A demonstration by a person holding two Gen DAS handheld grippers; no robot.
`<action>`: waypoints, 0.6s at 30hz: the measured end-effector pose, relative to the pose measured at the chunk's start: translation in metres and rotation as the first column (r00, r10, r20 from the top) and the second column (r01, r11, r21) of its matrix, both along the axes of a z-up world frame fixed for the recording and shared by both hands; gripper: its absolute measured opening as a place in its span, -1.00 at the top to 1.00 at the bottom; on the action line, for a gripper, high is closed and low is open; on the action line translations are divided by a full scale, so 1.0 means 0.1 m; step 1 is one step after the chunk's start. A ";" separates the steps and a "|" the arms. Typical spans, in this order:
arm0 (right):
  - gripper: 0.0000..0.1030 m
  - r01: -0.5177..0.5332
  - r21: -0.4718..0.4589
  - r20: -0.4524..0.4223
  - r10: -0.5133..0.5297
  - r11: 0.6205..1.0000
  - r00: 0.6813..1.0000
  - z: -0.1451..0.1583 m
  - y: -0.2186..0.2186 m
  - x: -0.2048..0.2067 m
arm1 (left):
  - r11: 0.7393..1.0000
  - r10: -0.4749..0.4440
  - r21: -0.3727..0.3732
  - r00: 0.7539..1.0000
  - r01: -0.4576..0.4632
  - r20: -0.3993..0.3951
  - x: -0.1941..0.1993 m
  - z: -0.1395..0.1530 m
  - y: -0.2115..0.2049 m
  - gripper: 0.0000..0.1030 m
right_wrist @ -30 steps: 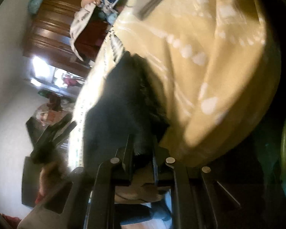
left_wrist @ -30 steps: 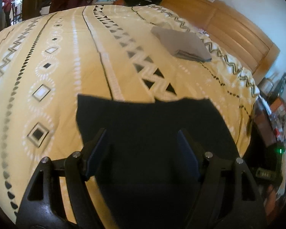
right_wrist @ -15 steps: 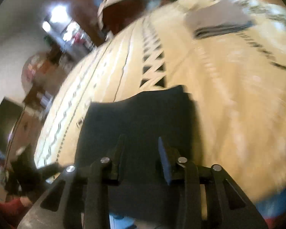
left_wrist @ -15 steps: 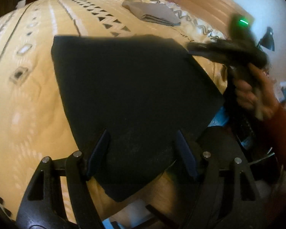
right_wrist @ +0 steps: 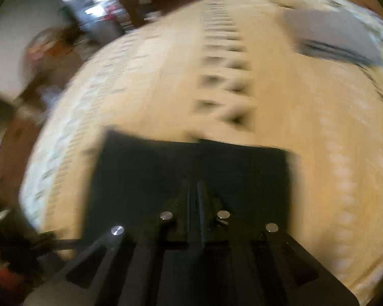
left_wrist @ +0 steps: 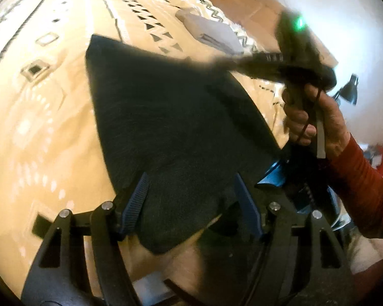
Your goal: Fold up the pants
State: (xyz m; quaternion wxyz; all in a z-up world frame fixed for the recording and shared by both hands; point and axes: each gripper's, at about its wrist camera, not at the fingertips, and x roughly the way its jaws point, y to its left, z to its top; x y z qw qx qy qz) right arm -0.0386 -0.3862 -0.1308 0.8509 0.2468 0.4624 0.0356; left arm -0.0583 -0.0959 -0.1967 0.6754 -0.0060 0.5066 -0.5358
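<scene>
Right gripper [right_wrist: 195, 193] now pinched together over dark pants [left_wrist: 166, 117], previously apart; left gripper [left_wrist: 191, 199] jaws spread, pants corner between; grey folded stack [left_wrist: 217, 34] beyond pants.

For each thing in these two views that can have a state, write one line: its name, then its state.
dark pants: folded flat on the bed, near edge hanging over the side.
grey garment: folded, lying further up the bed.
bedspread: spread over the bed.
left gripper: open, holding nothing.
right gripper: fingers together; blurred, grip on the pants unclear.
desk lamp: unlit.
</scene>
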 end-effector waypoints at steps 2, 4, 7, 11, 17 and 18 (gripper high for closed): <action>0.79 -0.140 0.043 -0.004 0.140 0.989 0.990 0.00 0.41 0.41 | 1.000 0.012 0.002 1.000 -0.012 -0.014 -0.01 -0.06 0.08 -0.35; 0.81 -0.210 0.026 -0.032 0.210 0.977 0.977 -0.11 0.68 0.75 | 1.000 0.015 0.009 1.000 -0.015 -0.022 -0.03 -0.14 0.14 -0.35; 0.87 -0.231 0.003 -0.121 0.230 0.973 0.966 -0.47 0.89 1.24 | 1.000 0.008 0.025 1.000 -0.007 -0.015 -0.06 -0.22 0.17 -0.35; 1.00 -0.164 0.079 -0.148 0.174 0.983 0.974 -0.83 0.80 1.40 | 1.000 0.025 0.008 0.999 -0.025 -0.044 -0.01 -0.26 0.21 -0.36; 0.87 -0.199 0.068 -0.024 0.201 0.978 0.979 -0.30 0.97 0.86 | 0.995 0.095 -0.008 0.992 -0.096 -0.087 0.08 -0.23 0.50 -0.36; 0.87 -0.238 0.066 -0.055 0.242 0.969 0.969 -0.36 1.13 0.72 | 0.993 0.116 -0.011 0.989 -0.118 -0.090 0.11 -0.22 0.58 -0.36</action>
